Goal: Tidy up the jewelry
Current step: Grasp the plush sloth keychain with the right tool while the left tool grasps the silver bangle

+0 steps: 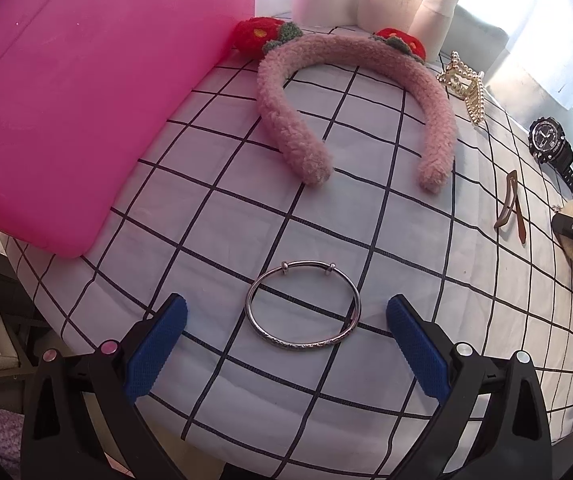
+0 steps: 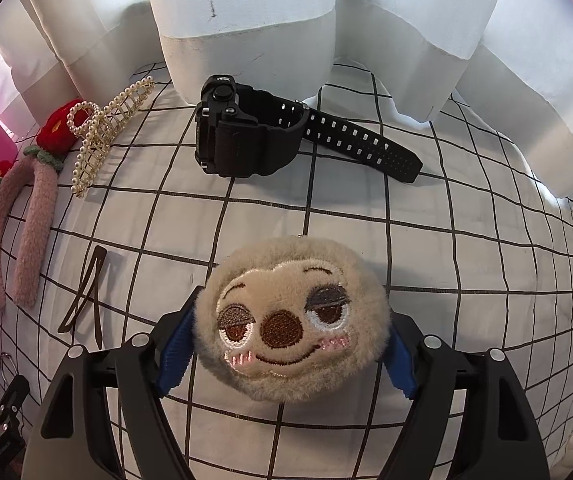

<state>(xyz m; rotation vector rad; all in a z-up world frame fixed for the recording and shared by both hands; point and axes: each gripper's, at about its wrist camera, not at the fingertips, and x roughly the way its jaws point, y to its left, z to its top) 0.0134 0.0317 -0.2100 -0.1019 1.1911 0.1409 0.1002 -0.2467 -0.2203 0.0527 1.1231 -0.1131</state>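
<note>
Pickup stage: right gripper straddles the plush sloth charm, fingers spread, seemingly not squeezing; next, close. Left gripper hovers released over the silver bangle.

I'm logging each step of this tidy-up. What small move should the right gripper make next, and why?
Probably close the right gripper on the plush face. The plush already sits between the blue pads, which flank both its sides on the checked cloth, so no further approach seems needed. Whether the pads already press it isn't clear.
</note>
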